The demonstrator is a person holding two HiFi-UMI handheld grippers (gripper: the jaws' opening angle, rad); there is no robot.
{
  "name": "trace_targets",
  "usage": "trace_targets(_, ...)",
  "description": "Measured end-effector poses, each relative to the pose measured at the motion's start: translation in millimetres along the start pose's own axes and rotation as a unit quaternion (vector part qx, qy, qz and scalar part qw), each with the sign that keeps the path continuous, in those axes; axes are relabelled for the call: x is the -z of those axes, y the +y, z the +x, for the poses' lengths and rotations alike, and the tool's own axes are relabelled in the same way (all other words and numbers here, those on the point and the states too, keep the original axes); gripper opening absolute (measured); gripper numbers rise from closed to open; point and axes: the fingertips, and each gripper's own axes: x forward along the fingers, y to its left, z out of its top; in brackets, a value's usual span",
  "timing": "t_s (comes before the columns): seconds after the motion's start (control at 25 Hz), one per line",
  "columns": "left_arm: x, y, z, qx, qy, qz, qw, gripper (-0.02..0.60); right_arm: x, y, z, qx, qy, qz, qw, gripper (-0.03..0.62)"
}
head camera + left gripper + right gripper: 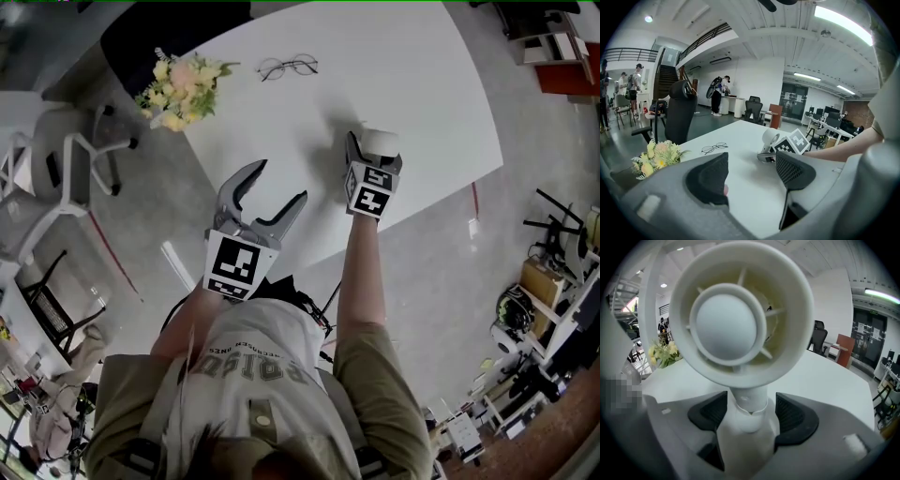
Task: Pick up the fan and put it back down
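Right gripper [751,416] jaws are closed on the thin neck of the fan [726,329], at the middle right of the white table [422,84]. Left gripper [751,173] is held wide open, with nothing in it. The fan could be tipped or dropped if its smooth round neck is squeezed too softly.

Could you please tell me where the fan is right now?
The fan is held by its stem between the right gripper's jaws, at the white table's right side in the head view.
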Motion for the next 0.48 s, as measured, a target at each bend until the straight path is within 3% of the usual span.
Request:
trace_targets(0.32,5.8,3.8,9.2,0.009,0.012,-0.001,0.9999,0.33,-2.7,-5.9,4.6,0.017,-0.006,0.002,1.0,0.307)
trace_targets(0.48,7.2,4.3,11.0,0.012,0.017,0.001,0.9998,0.33,-5.9,-5.8,4.7,0.022,-0.003,-0.004,1.0,0.268)
